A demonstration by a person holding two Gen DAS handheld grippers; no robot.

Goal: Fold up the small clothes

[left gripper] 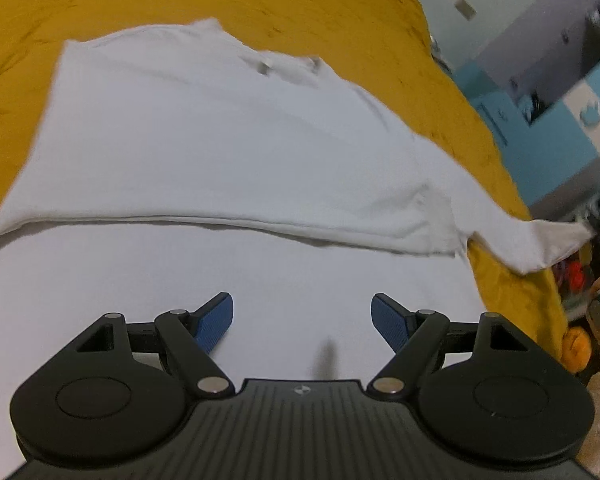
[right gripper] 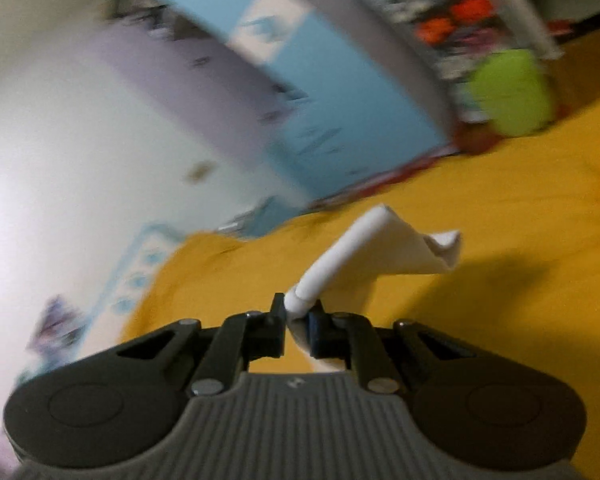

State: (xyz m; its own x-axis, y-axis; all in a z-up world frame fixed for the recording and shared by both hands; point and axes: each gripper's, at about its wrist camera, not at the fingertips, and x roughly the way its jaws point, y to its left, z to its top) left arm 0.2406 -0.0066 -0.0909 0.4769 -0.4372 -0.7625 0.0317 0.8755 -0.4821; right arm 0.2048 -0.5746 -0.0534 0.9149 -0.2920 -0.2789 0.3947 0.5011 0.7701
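A white T-shirt (left gripper: 228,148) lies on the mustard-yellow bedspread (left gripper: 100,4), its lower part folded up so a fold edge runs across the middle. My left gripper (left gripper: 302,320) hovers over the near white cloth, its blue pads wide apart with nothing between them. One sleeve (left gripper: 540,244) is pulled out taut toward the right edge. In the right wrist view my right gripper (right gripper: 298,316) is shut on that sleeve (right gripper: 384,244), and the bunched white cloth sticks up from between the pads above the bedspread (right gripper: 480,240).
The bed's edge drops off on the right of the left wrist view, with blue and white furniture (left gripper: 560,92) beyond. In the blurred right wrist view stand a blue cabinet (right gripper: 340,92), a lime-green object (right gripper: 508,92) and cluttered shelves (right gripper: 448,20) past the bed.
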